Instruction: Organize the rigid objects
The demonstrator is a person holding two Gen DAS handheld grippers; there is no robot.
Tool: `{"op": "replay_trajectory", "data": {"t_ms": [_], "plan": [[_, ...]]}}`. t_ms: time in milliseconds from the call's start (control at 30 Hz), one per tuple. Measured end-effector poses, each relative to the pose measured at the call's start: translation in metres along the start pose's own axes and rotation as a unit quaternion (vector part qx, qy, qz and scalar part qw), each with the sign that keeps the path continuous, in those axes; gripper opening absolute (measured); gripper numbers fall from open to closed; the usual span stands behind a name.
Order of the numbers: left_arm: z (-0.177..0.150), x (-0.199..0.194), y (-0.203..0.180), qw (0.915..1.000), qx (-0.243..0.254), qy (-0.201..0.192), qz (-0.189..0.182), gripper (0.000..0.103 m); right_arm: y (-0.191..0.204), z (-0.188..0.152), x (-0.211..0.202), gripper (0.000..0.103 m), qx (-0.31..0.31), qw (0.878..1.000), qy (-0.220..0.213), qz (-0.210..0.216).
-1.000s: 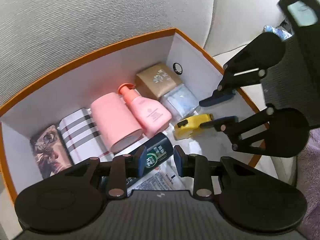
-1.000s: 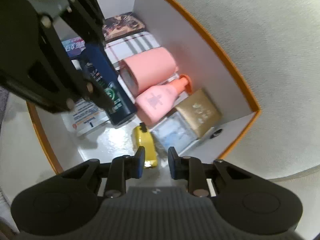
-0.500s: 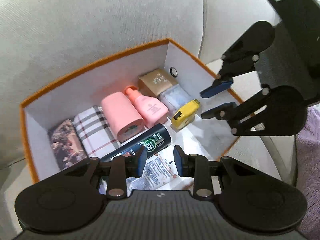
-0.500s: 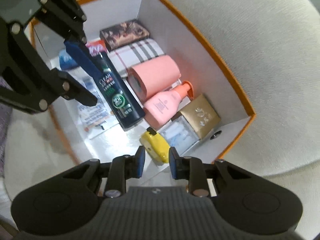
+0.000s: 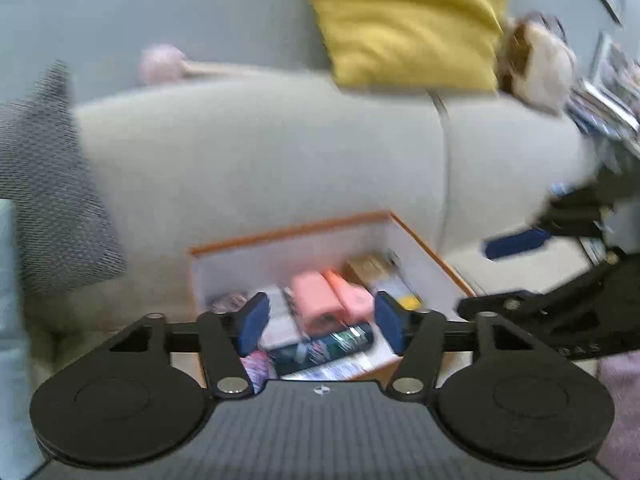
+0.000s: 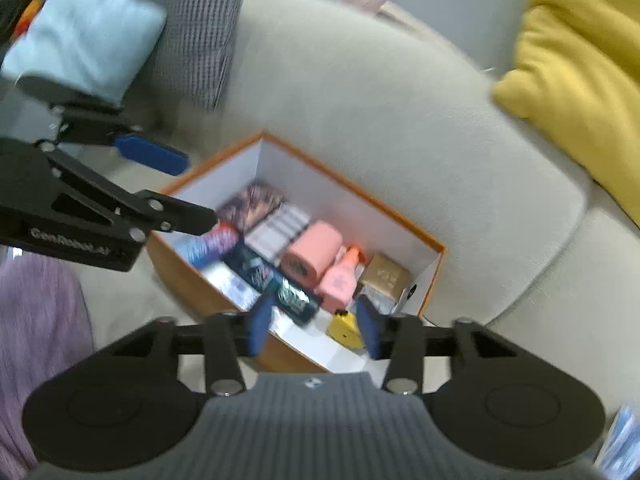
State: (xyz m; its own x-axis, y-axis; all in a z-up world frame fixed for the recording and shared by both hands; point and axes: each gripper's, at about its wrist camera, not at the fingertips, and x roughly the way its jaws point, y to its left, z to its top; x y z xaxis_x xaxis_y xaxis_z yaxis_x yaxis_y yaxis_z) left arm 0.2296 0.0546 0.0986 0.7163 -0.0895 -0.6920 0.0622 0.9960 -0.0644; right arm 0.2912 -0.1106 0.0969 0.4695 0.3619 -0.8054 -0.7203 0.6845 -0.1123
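An orange-rimmed white box (image 6: 348,184) sits on a beige sofa; it also shows in the left wrist view (image 5: 288,232). Inside lie a pink roll (image 6: 316,252), a pink pump bottle (image 6: 340,280), a dark shampoo bottle (image 6: 276,284), a yellow tape measure (image 6: 346,328), a gold packet (image 6: 386,276), a plaid item (image 6: 276,232) and a patterned case (image 6: 250,204). My left gripper (image 5: 320,326) is open and empty, raised above and in front of the box. My right gripper (image 6: 312,328) is open and empty, raised over the box's near corner. Both views are blurred.
The beige sofa back (image 5: 280,140) rises behind the box. A yellow cushion (image 5: 408,20) and a checked grey cushion (image 5: 44,184) lean on it. A light blue cushion (image 6: 80,32) lies at the left. A purple cloth (image 6: 36,340) lies near the front.
Both grippers have pulled up and back from the box, which now looks smaller. Both sets of fingers have opened wider. The yellow tape measure lies in the box.
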Motion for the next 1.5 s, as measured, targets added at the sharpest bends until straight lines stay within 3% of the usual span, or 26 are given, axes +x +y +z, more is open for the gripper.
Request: {"op": "replay_trajectory", "data": {"t_ms": [100,267,367,533,733,1500], "plan": [[-0.007,-0.021,0.008,0.9984,-0.025,-0.038,0.033,0.093,0.006,-0.01,-0.016,0.065,0.07,0.997,-0.042,-0.016],[-0.025,-0.033,0.009,0.9889,-0.065,-0.059,0.12,0.094,0.024,-0.029,-0.028,0.077,0.148,0.982,-0.104,-0.056],[-0.042,-0.04,0.004,0.9834,-0.072,-0.073,0.15,0.094,0.036,-0.038,-0.029,0.08,0.178,0.973,-0.125,-0.072],[-0.065,-0.041,0.0,0.9845,-0.087,-0.06,0.14,0.095,0.053,-0.059,-0.03,0.084,0.23,0.962,-0.134,-0.058],[-0.088,-0.035,-0.006,0.9845,-0.102,-0.037,0.138,0.095,0.065,-0.078,-0.025,0.086,0.231,0.962,-0.109,-0.099],[-0.091,-0.054,-0.025,0.9861,-0.089,-0.04,0.135,0.095,0.071,-0.098,-0.044,0.09,0.238,0.961,-0.113,-0.089]]}}
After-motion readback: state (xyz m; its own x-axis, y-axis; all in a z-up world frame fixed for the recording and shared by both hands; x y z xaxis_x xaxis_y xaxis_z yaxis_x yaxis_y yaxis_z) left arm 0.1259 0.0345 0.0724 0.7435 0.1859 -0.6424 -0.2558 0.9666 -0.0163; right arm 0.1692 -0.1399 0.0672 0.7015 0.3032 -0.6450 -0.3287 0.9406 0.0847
